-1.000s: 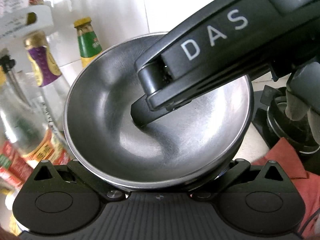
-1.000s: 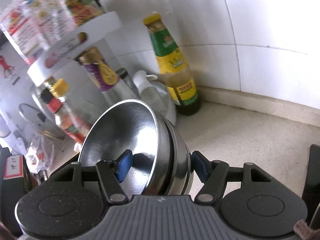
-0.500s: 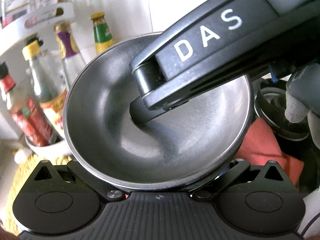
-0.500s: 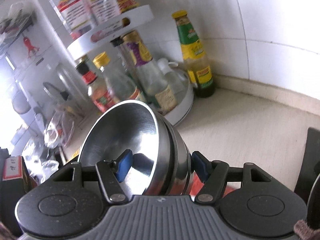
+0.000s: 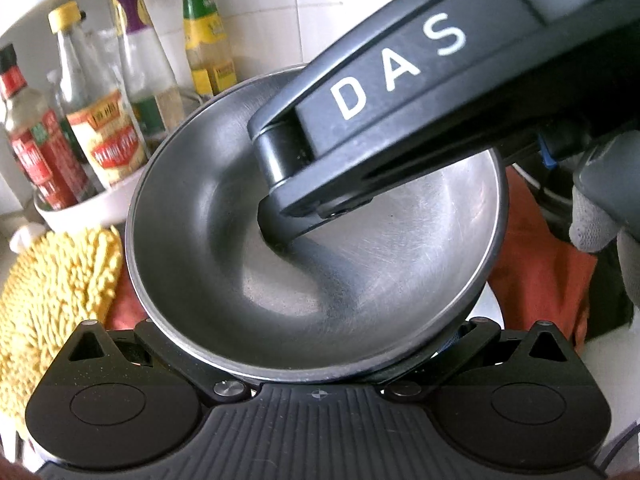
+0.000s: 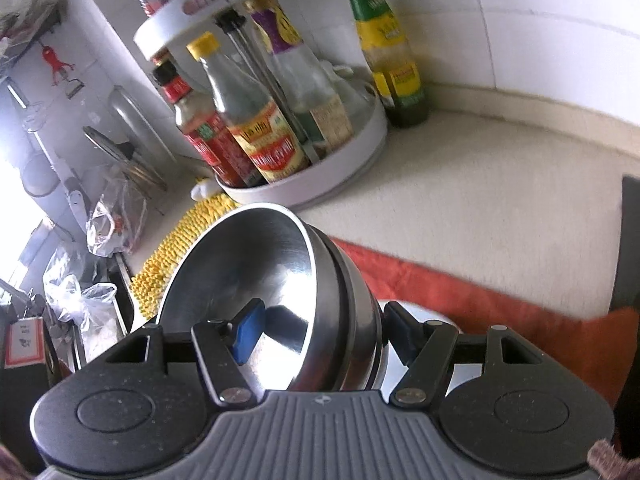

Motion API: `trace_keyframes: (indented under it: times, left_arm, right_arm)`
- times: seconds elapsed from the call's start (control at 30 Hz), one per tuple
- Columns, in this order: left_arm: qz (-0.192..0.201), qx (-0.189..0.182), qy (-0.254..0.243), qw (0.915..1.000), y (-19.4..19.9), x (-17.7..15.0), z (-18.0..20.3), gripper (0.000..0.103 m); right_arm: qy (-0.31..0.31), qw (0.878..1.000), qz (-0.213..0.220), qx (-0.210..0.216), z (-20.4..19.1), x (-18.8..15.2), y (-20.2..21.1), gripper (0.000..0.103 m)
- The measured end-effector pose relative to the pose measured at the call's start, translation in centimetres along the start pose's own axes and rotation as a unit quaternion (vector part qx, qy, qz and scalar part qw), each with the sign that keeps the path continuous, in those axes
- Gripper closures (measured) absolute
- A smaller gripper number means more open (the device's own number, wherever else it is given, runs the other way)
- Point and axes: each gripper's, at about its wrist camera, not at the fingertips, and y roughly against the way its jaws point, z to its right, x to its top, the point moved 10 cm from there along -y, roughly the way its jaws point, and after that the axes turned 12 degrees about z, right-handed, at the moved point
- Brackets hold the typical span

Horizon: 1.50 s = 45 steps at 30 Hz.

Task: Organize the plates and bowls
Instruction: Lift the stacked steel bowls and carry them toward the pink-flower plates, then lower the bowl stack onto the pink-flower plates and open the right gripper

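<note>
The right tool (image 6: 320, 330) is clamped on a nested stack of shiny round stainless-steel bowls (image 6: 280, 280): its blue left pad (image 6: 249, 330) sits inside the innermost bowl against the wall, and its dark right pad (image 6: 400, 332) presses the outside of the stack. The stack is tilted, its open mouth turned to the left, and it hangs above the near part of the speckled cream bench (image 6: 500, 200).

In the left wrist view the same bowls (image 5: 240, 240) fill the middle, with the black body of the right tool, lettered DAS, reaching in from the upper right and one finger down on the bowl's wall. The left tool (image 5: 316, 344) has its linkage arms spread along the bowl's near rim; its pads are hidden under the bowl, so I cannot tell whether they press on it. A hand in a grey knit glove (image 5: 604, 208) shows at the right edge.

Just beyond the bowls lie an orange-red cloth (image 6: 460, 292) and, to the left, a yellow chenille mat (image 6: 188, 236). Farther off stands a white round two-tier rack (image 6: 340, 172) of sauce bottles, with a green-and-yellow labelled bottle (image 6: 392, 64) just beside it against the white tiled wall (image 6: 540, 20).
</note>
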Motion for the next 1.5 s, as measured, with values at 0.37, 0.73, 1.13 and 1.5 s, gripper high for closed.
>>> trace_keyframes:
  times: [0.37, 0.73, 1.13, 1.5]
  left_arm:
    - [-0.013, -0.018, -0.016, 0.9996, 1.1, -1.9, 2.0, 0.0]
    - [-0.006, -0.02, -0.021, 0.9996, -4.1, -1.2, -0.5, 0.0]
    - [-0.001, -0.03, -0.028, 0.9992, -4.3, -1.4, -2.0, 0.0]
    - [0.001, -0.035, -0.037, 0.9987, -5.7, -0.3, -0.9, 0.0]
  right_arm:
    - [-0.026, 0.999, -0.004, -0.021, 1.1, -3.3, 0.1, 0.042]
    - [-0.033, 0.999, 0.005, -0.028, 2.6, -4.0, -0.3, 0.042]
    - [-0.046, 0.999, 0.005, -0.018, 2.9, -4.6, 0.4, 0.044]
    - [-0.037, 0.998, 0.026, -0.039, 3.7, -4.4, 1.1, 0.045]
